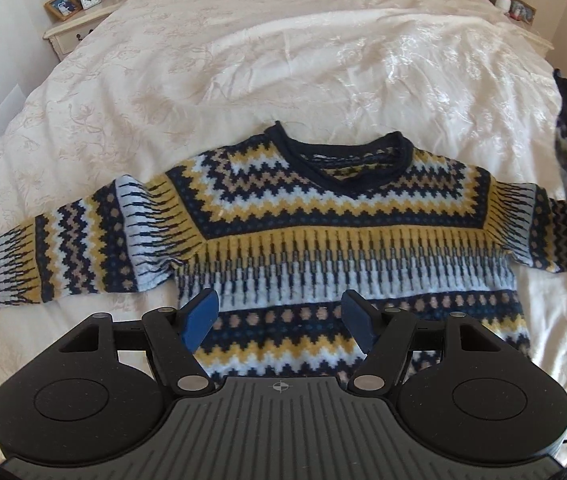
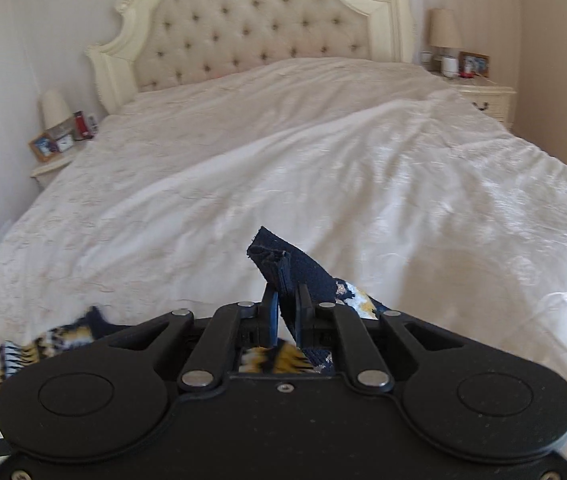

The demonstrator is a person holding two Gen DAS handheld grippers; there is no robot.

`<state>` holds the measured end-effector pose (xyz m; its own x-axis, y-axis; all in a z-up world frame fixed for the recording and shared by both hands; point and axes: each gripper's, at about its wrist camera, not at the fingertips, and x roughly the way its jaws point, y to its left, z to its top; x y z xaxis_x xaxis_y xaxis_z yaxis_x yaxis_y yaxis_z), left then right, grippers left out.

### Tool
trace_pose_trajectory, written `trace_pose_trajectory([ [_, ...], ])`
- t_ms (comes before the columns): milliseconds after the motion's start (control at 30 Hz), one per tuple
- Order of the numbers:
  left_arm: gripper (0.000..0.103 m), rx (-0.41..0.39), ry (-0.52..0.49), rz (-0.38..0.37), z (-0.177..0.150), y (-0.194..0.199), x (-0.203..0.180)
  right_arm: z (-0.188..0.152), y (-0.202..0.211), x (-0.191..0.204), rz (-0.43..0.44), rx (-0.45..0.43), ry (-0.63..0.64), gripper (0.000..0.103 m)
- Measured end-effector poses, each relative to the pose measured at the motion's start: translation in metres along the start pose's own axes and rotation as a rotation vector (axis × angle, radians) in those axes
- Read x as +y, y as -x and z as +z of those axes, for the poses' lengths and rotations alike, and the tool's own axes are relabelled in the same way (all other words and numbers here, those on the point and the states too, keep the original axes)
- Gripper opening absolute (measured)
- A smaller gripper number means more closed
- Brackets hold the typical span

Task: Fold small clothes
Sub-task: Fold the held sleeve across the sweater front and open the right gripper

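Sweater [image 1: 323,240] flat on bed [image 1: 243,60], L gripper [image 1: 281,320] spread, R gripper [image 2: 285,312] pinching cuff [image 2: 279,256], nightstand [image 1: 79,26] far.

The left wrist camera sits behind the left tool [image 1: 281,316] and looks down along the cream bed cover [image 1: 283,60] toward the head of the bed, close above the patterned navy, yellow and white knitted sweater [image 1: 323,216]. The right wrist camera sits behind the right tool [image 2: 285,308], is held flatter, and faces the tufted cream headboard [image 2: 251,32]. Both views share the bed cover, the sweater, and the cream bedside cabinet with a wooden photo frame [image 1: 61,6] on the left.
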<state>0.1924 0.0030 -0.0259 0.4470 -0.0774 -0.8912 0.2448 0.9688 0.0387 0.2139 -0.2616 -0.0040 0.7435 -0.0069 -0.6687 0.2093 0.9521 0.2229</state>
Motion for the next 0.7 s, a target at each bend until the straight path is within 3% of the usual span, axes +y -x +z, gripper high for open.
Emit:
trace_pose_trajectory([
  [267,0.067,0.011,0.047,0.056,-0.004,-0.008,0.071,-0.038,-0.057,0.124,0.246,0.106,0.045,0.013],
  [467,0.067,0.016,0.077,0.076,-0.005,-0.016,0.1,-0.078,-0.081,0.187,0.35,0.194,0.083,0.014],
  [533,0.067,0.02,0.088,0.067,-0.004,-0.02,0.104,-0.089,-0.084,0.196,0.343,0.217,0.107,0.024],
  [600,0.067,0.021,0.092,0.052,-0.003,-0.025,0.103,-0.098,-0.083,0.193,0.319,0.242,0.126,0.027],
  [667,0.067,0.021,0.088,0.033,0.0,-0.03,0.099,-0.106,-0.083,0.186,0.284,0.261,0.144,0.037],
  [700,0.067,0.02,0.084,0.02,0.001,-0.033,0.096,-0.11,-0.082,0.179,0.265,0.269,0.151,0.049],
])
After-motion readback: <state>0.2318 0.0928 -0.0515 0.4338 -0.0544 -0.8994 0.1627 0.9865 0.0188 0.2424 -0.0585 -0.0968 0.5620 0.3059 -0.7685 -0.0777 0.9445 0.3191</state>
